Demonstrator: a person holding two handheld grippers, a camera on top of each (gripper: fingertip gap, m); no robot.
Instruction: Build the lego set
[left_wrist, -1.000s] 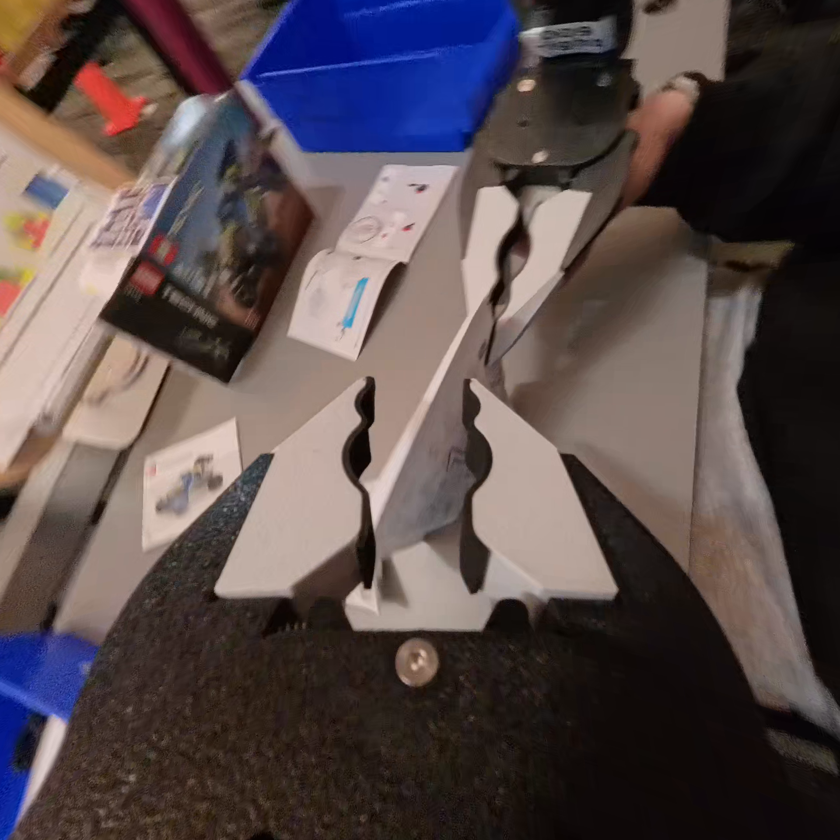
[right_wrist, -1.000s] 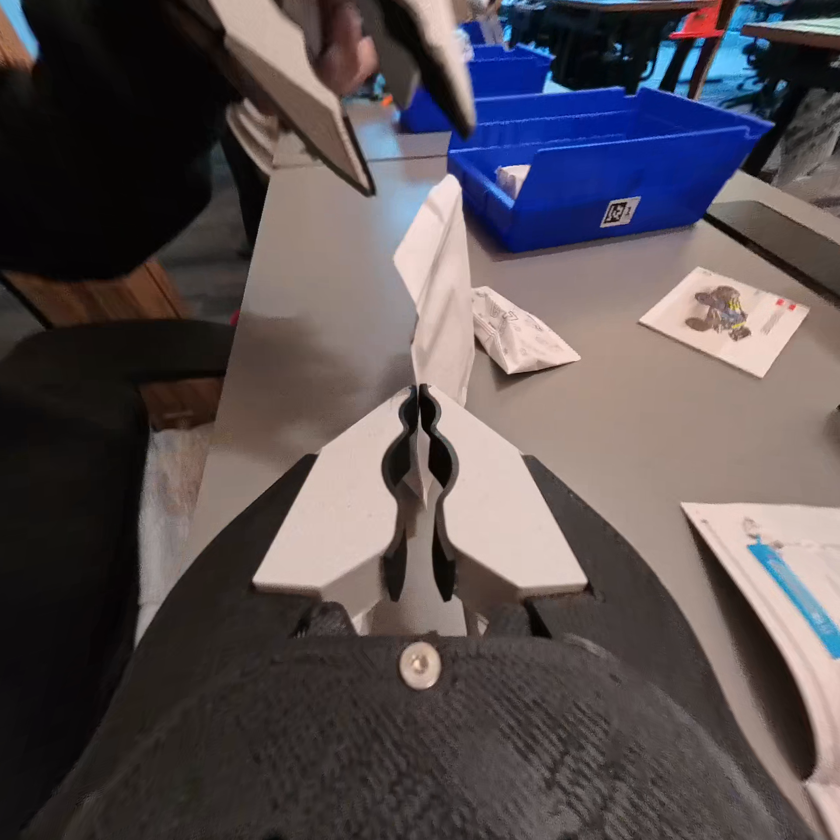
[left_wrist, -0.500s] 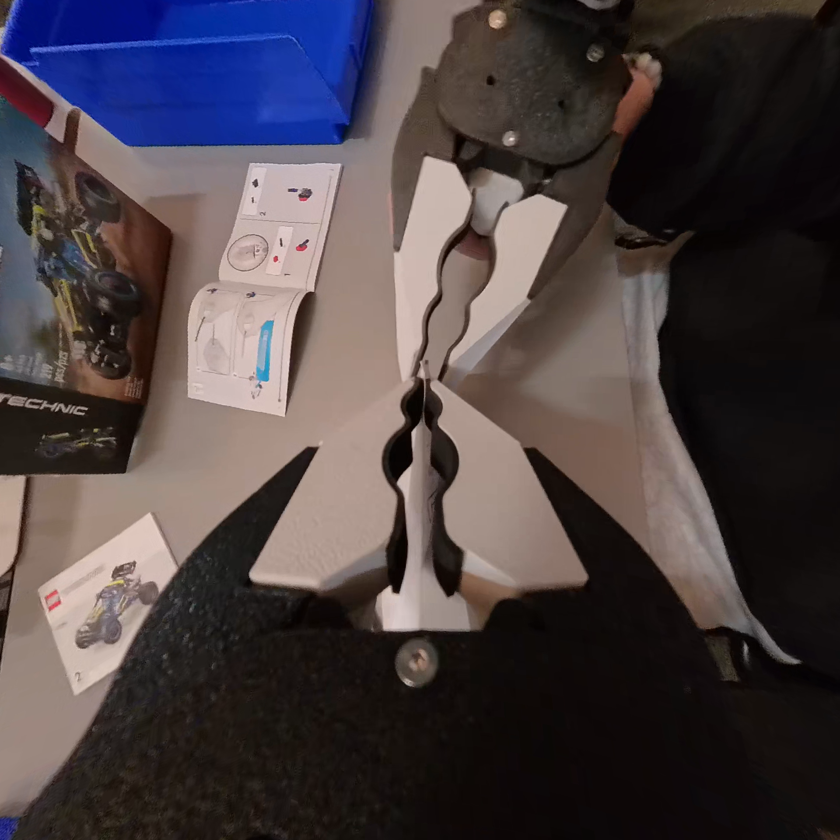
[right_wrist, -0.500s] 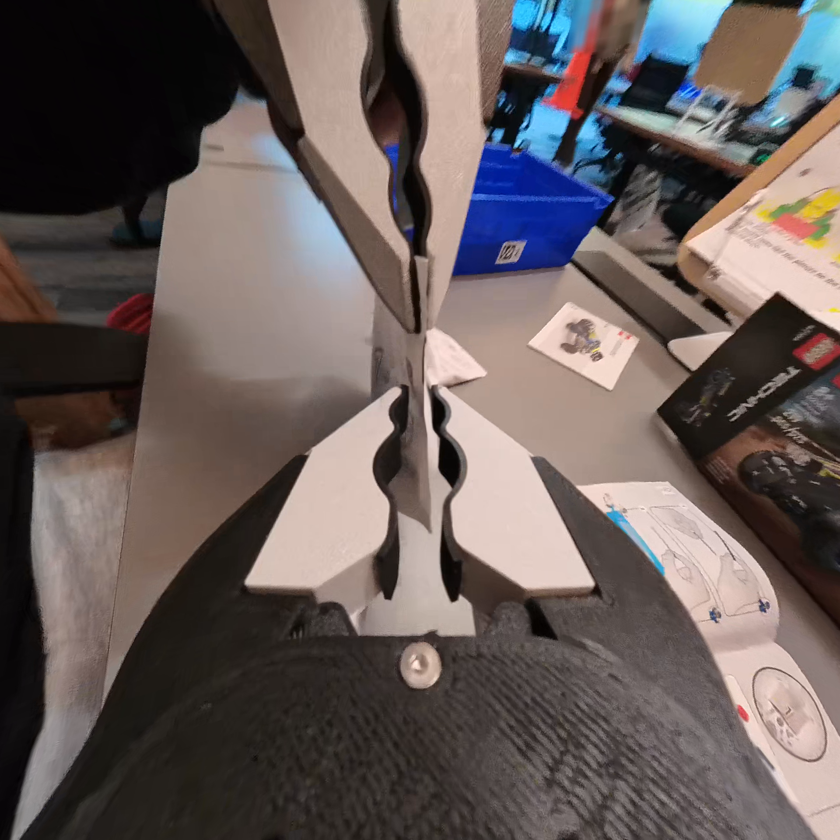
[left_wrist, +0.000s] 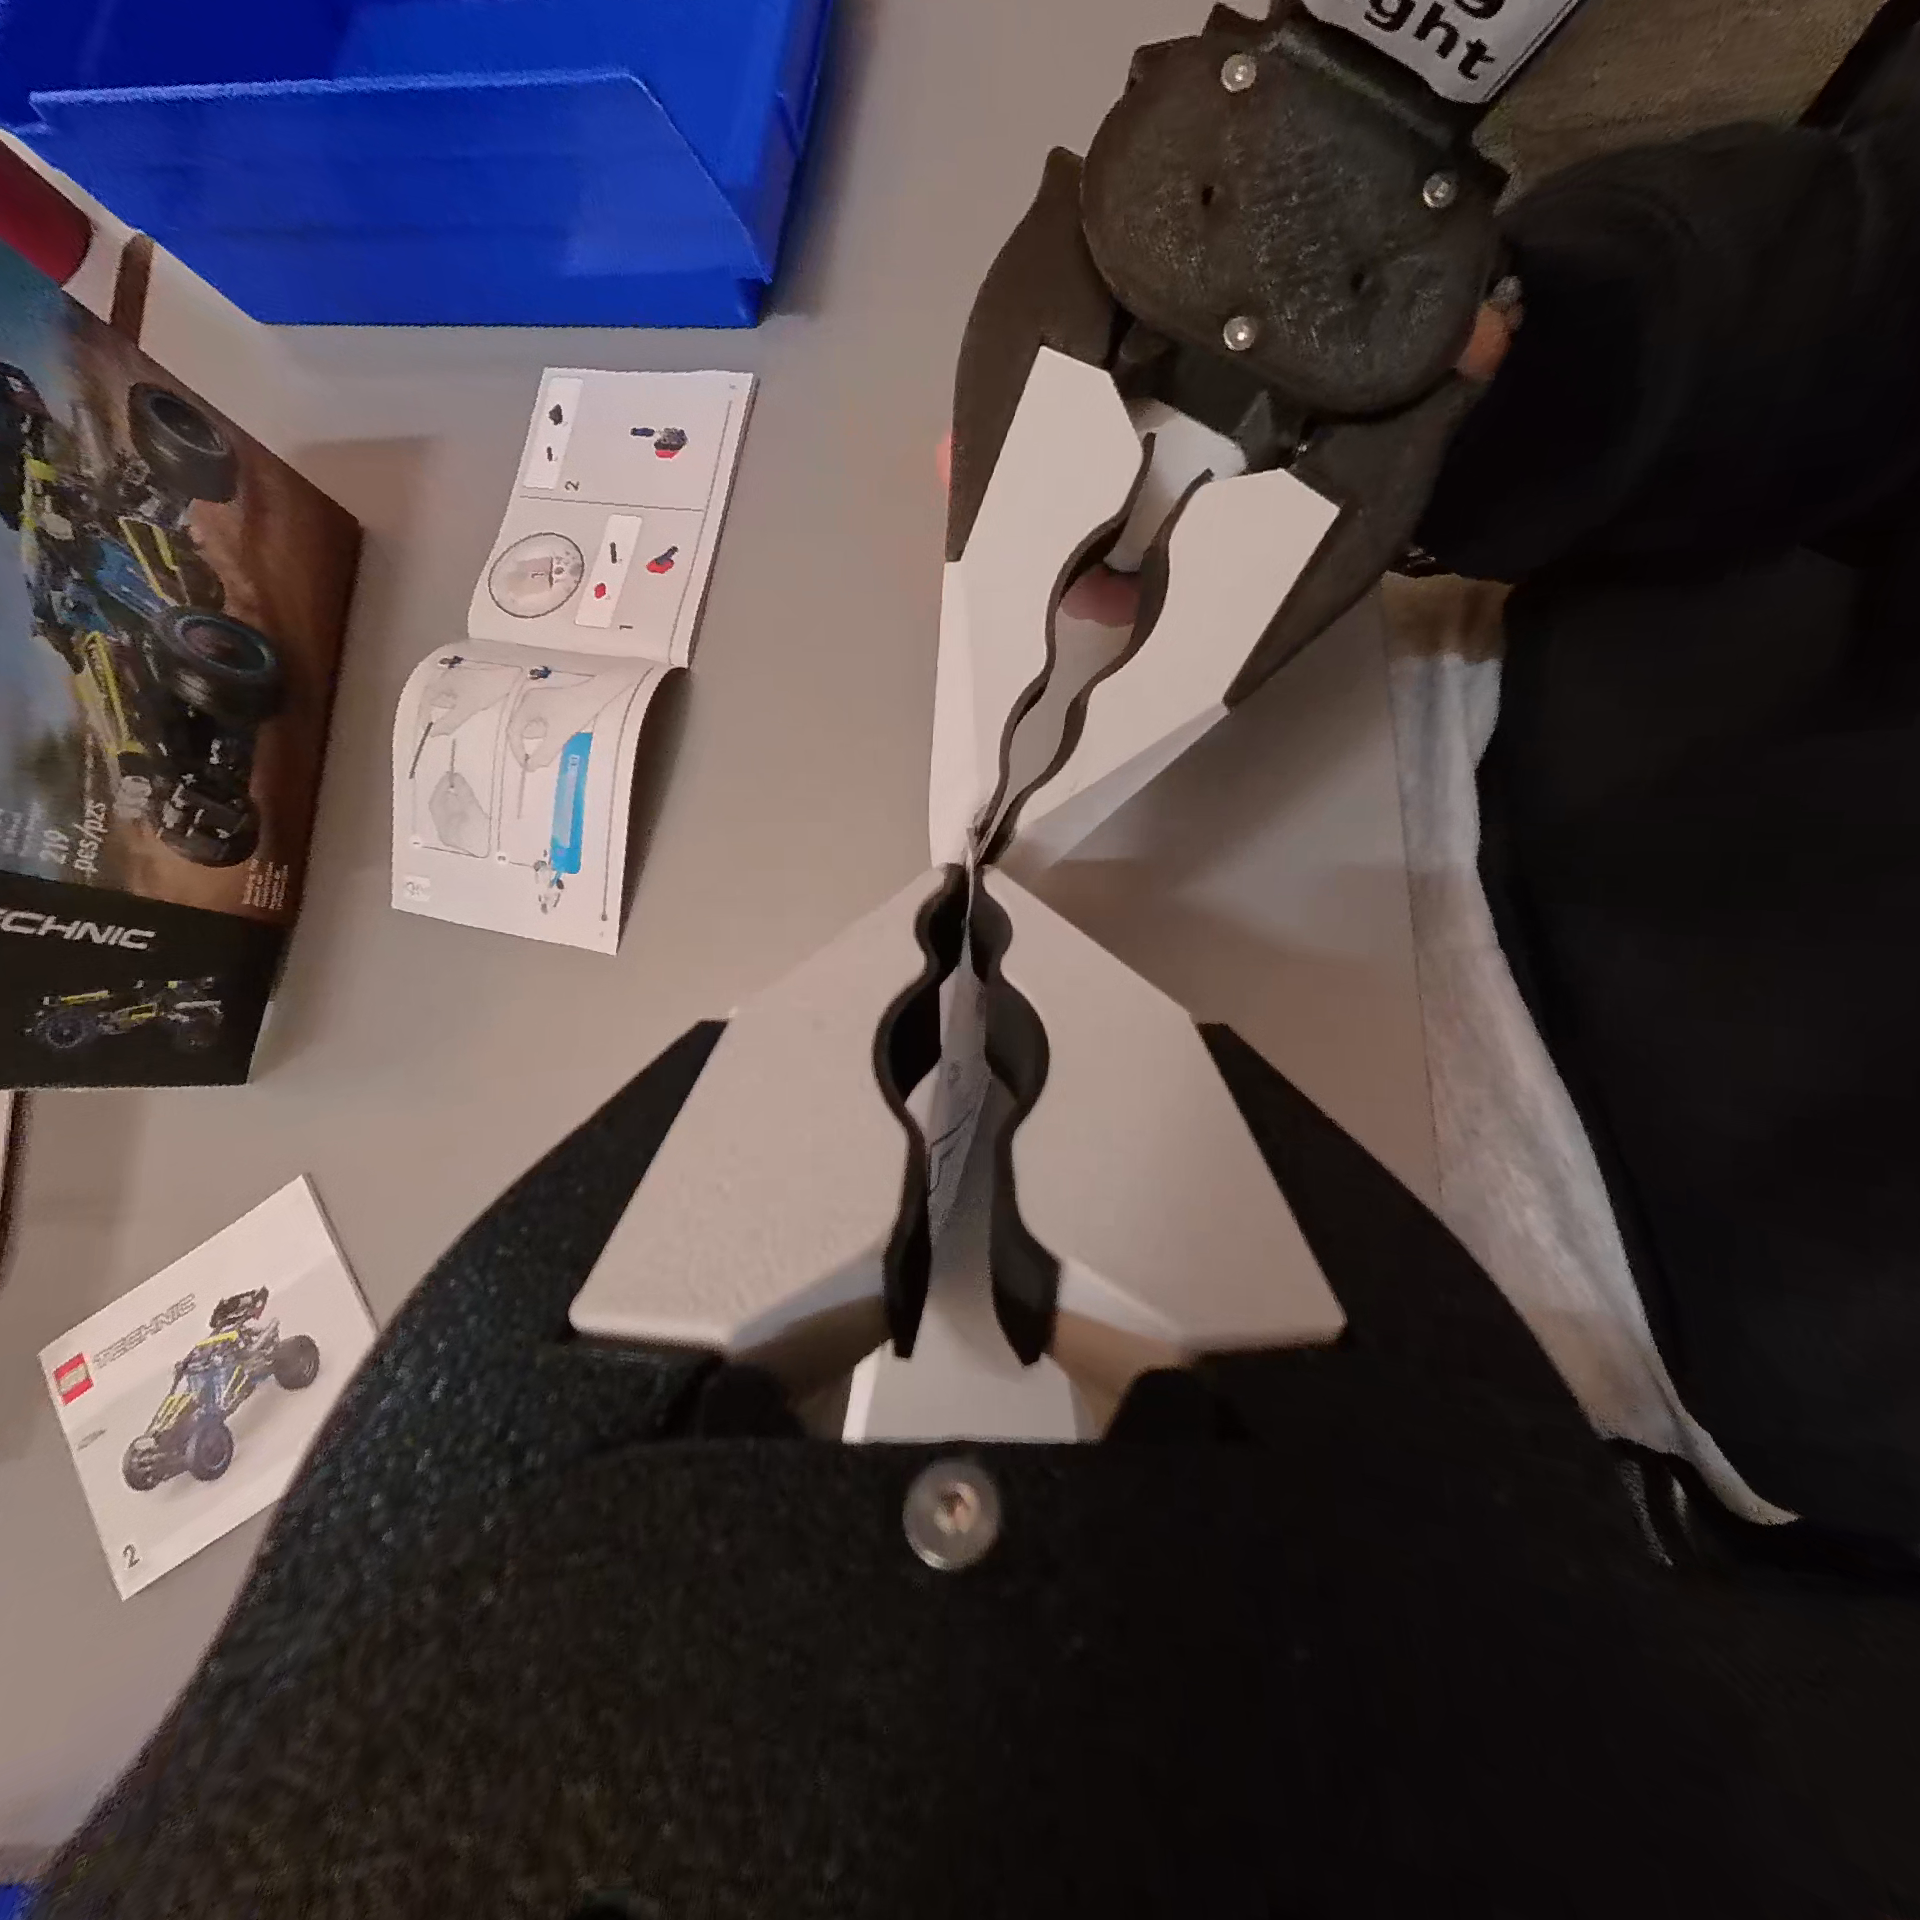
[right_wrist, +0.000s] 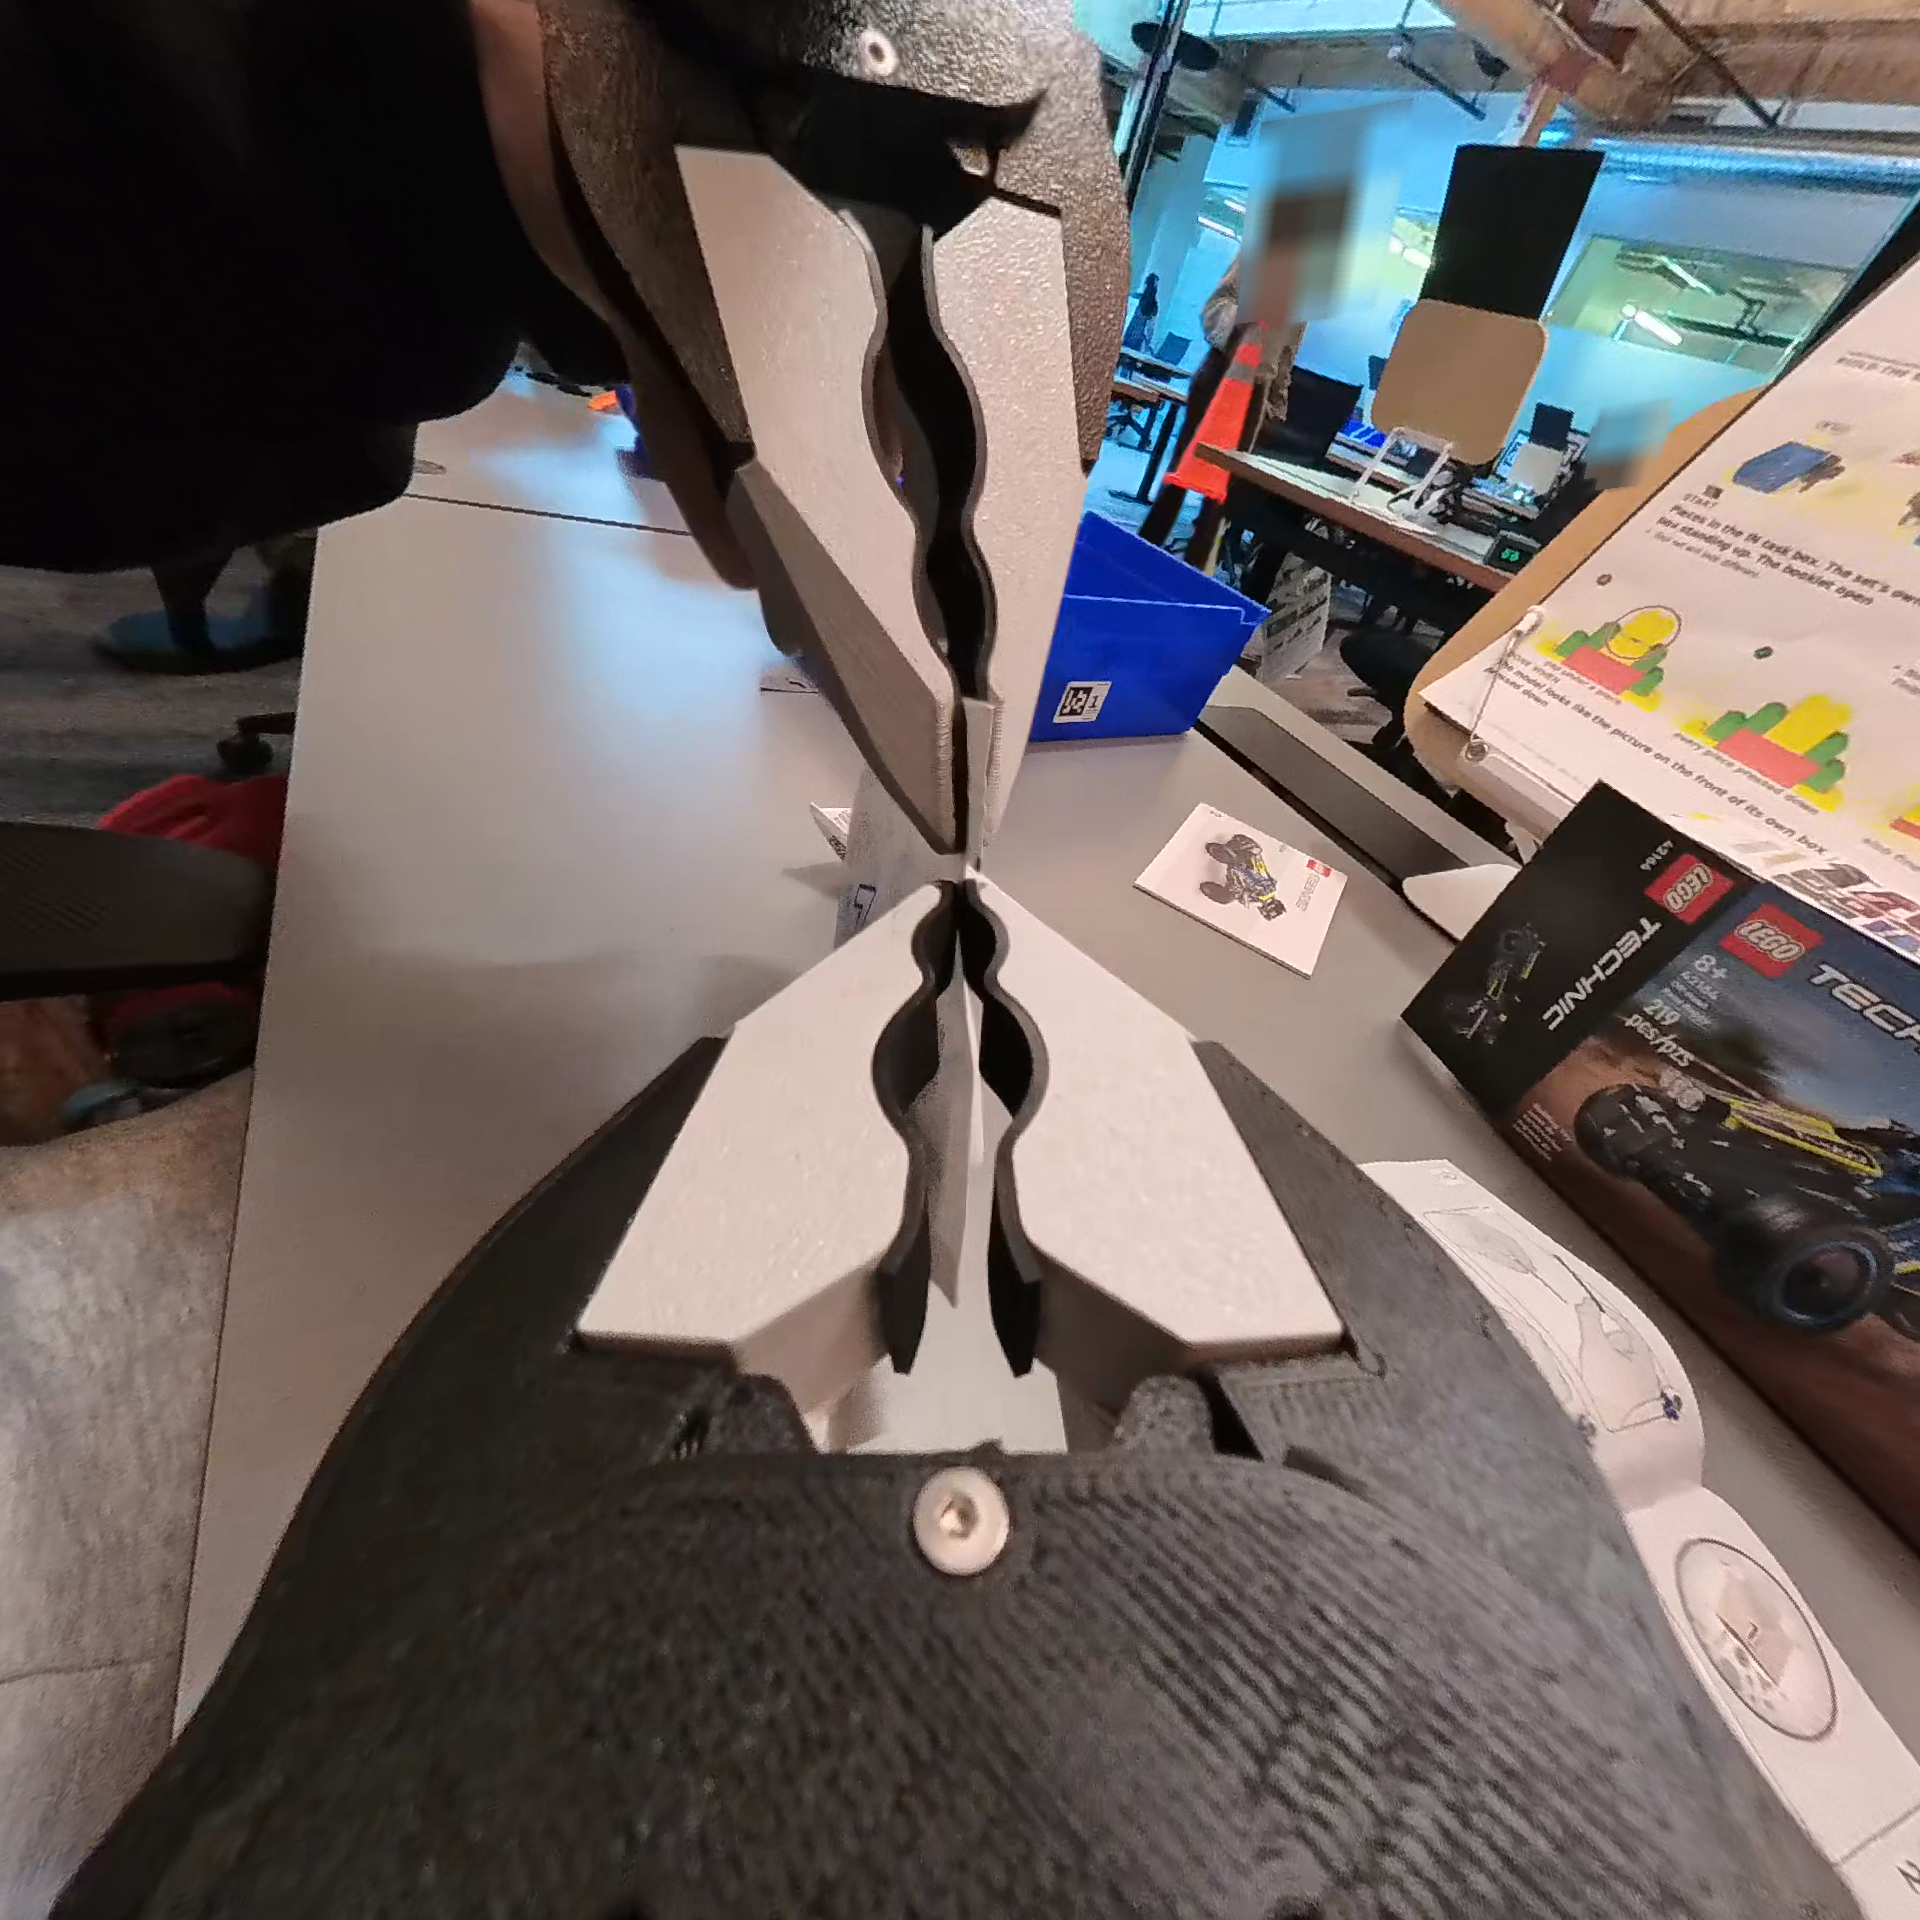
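A white paper parts bag (left_wrist: 954, 1091) hangs above the grey table (left_wrist: 831, 499), gripped by both grippers at once. My left gripper (left_wrist: 966, 878) is shut on one part of its edge. My right gripper (left_wrist: 989, 826) is shut on it from the opposite side, tip to tip with the left. In the right wrist view my right gripper (right_wrist: 961, 896) pinches the bag (right_wrist: 958, 1153), and the left gripper (right_wrist: 966, 826) comes down from above onto the same edge. More of the bag (right_wrist: 883, 862) shows behind the tips. Its contents are hidden.
A Lego box (left_wrist: 135, 675) (right_wrist: 1714, 1039) stands on the table by an open instruction booklet (left_wrist: 561, 665) and a small booklet (left_wrist: 197, 1382) (right_wrist: 1242, 888). A blue bin (left_wrist: 416, 156) (right_wrist: 1132, 644) sits farther off. A printed board (right_wrist: 1714, 623) leans behind the box. A white cloth (left_wrist: 1475, 1039) lies over the table's edge.
My left gripper went from open around the bag to shut on it. The two grippers have drawn together, tip to tip. The right gripper has kept its hold.
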